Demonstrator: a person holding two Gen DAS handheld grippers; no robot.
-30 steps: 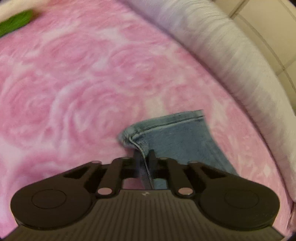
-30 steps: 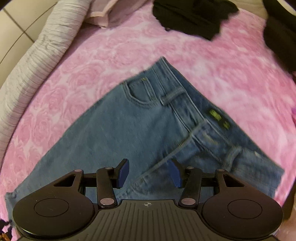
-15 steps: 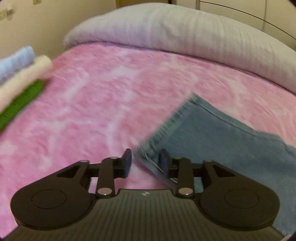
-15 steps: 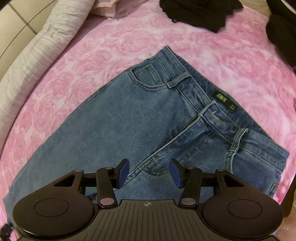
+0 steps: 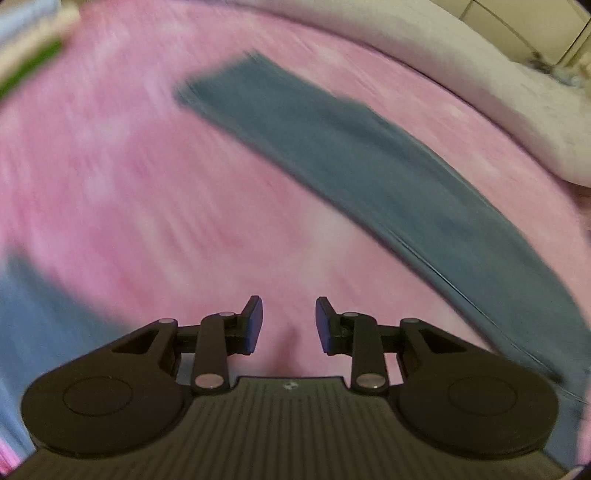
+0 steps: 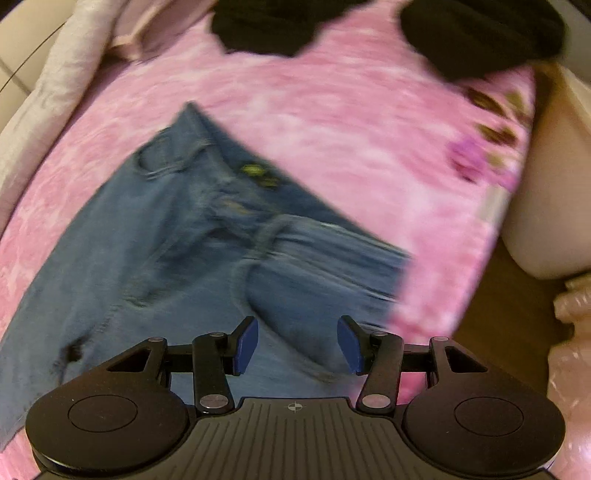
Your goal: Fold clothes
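Jeans [image 6: 177, 236] seemingly flat on pink bedspread [image 6: 332, 122], both hand-held grippers empty.

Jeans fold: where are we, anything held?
Done: jeans lie spread on the pink bedspread, one leg stretched out flat; a folded stack sits at the far edge. In hand: nothing, left tongs and right tongs both open. Left: the jeans' folds, then the black clothes.
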